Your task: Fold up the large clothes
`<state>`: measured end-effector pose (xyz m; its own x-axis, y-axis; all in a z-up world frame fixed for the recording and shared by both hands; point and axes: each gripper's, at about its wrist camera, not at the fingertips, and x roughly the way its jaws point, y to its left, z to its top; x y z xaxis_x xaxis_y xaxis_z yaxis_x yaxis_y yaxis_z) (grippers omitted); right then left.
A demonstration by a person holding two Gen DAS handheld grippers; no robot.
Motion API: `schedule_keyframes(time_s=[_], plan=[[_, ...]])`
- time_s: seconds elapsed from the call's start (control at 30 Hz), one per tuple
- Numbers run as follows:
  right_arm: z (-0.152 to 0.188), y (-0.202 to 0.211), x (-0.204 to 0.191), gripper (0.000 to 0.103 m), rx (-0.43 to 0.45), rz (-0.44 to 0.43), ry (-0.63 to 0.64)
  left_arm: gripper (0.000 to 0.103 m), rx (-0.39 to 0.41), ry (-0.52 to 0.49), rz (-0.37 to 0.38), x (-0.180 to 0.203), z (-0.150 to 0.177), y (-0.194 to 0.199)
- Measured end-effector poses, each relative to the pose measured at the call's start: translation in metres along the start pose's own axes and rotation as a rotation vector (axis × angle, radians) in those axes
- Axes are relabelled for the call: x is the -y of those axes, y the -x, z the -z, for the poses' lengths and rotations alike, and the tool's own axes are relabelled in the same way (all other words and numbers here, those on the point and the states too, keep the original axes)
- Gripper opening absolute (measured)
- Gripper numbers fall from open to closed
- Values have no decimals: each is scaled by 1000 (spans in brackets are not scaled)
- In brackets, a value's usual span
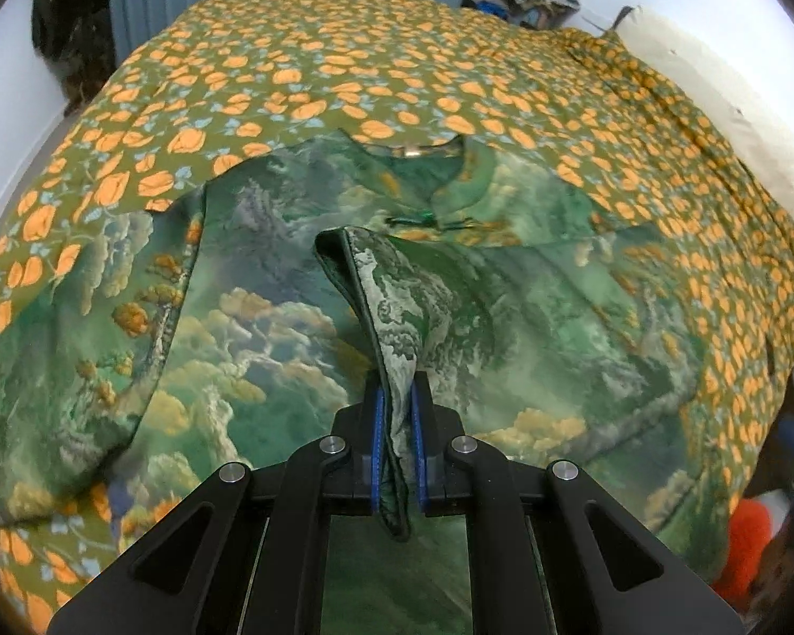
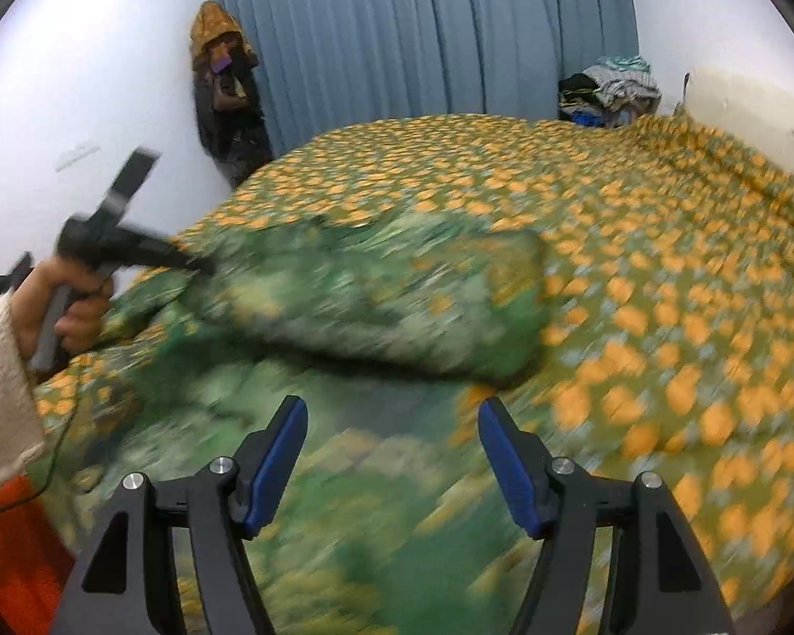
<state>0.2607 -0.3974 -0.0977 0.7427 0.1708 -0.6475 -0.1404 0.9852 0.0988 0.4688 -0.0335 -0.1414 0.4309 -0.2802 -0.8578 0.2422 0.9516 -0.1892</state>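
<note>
- While the green landscape-print garment (image 1: pixel 270 317) lies spread on the bed's orange-flowered cover (image 1: pixel 291 69), folding looks barely begun.
- Left claw (image 1: pixel 397 455) is pressed together on a hemmed edge of the garment, lifting it over the body of the cloth.
- Right claw (image 2: pixel 391 465) stands spread, holding nothing, above the near part.
- Left to do, I judge: lay this flap flat, then fold the rest.

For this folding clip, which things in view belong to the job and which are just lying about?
In the job:
- green landscape-print garment, spread on the bed
- left gripper, jaws shut on a fold of it
- right gripper, jaws open and empty

Lying about:
- orange-flowered olive bedspread
- heap of mixed clothes by the blue curtain
- dark clothes hanging in the corner
</note>
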Motion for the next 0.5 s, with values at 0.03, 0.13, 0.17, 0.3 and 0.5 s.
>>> schedule_keyframes(time_s=[0.03, 0.13, 0.17, 0.3, 0.5], plan=[[-12, -8, 6, 68, -5, 13, 11, 7, -9, 5, -1, -3, -1, -6], [-47, -42, 20, 68, -24, 30, 46, 7, -24, 28, 0, -11, 1, -19], [-56, -55, 24, 68, -35, 26, 43, 7, -27, 38, 4, -14, 2, -21], [-79, -122, 42, 68, -118, 5, -3, 8, -31, 75, 9, -28, 8, -27], [-48, -204, 44, 69, -288, 1, 30, 9, -73, 95, -11, -38, 17, -45]])
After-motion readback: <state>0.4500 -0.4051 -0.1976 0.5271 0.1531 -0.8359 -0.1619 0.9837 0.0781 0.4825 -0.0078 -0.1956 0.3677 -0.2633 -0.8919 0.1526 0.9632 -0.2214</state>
